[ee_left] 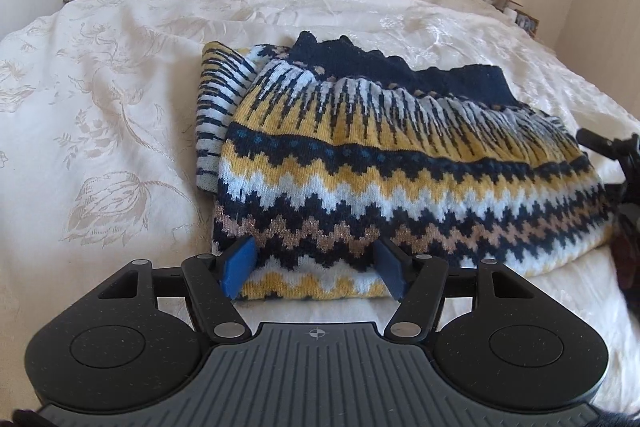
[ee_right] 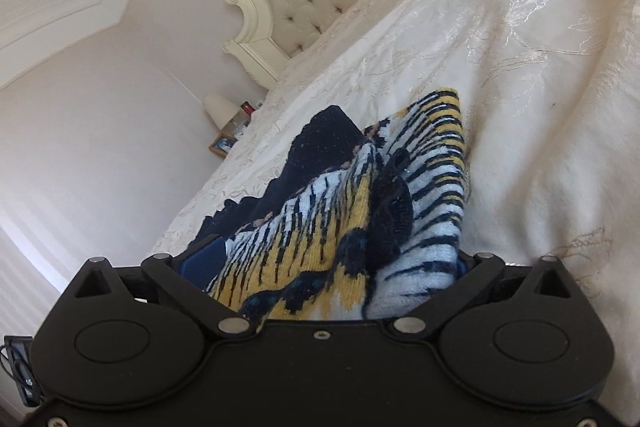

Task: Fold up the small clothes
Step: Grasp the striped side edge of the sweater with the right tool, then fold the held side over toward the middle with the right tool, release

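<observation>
The patterned sweater (ee_left: 400, 163) is lying half-folded on the bed (ee_left: 120, 87). The left tool (ee_left: 316, 267) is standing apart around its near edge; the right tool (ee_right: 320, 279) seems to be gripping bunched knit. Next comes probably closing and folding over.

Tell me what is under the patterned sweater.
The sweater lies folded on the cream bedspread, which shows all around it. A striped layer of the same knit sticks out beneath at one side. Anything else underneath is covered.
</observation>
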